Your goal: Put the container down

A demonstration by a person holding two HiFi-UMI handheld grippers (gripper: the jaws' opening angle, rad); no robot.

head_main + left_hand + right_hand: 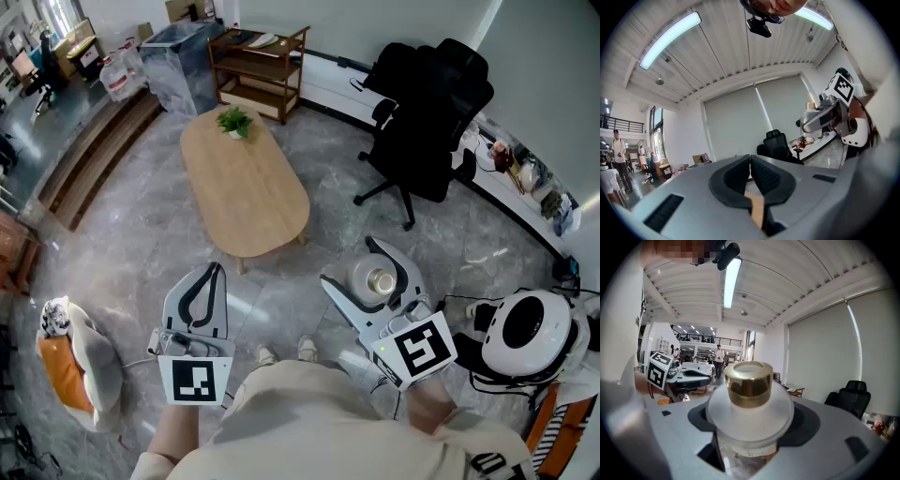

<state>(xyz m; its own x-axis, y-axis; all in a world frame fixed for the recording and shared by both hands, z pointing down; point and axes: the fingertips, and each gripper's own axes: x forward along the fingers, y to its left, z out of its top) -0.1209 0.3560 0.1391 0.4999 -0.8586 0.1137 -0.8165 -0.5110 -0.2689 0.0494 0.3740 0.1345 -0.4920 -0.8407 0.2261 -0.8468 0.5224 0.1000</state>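
Way off the desk [246, 192], right tongs [752, 420] hug the container [380, 279], left tongs [750, 163] pinched empty; any slip probably means a floor [141, 244] smash.

The container [749, 394] is showing a frosted white body under a gold cap. The left gripper [217, 270] and right gripper [350, 262] are presenting pale grey shells with black pads [733, 178] (each cube [197, 379] is carrying black-and-white square markers). The table [246, 187] is appearing light tan; the plant [234, 121] on it, green; the chair [427, 112] right of it, black; the floor [141, 234] around it, grey marbled.
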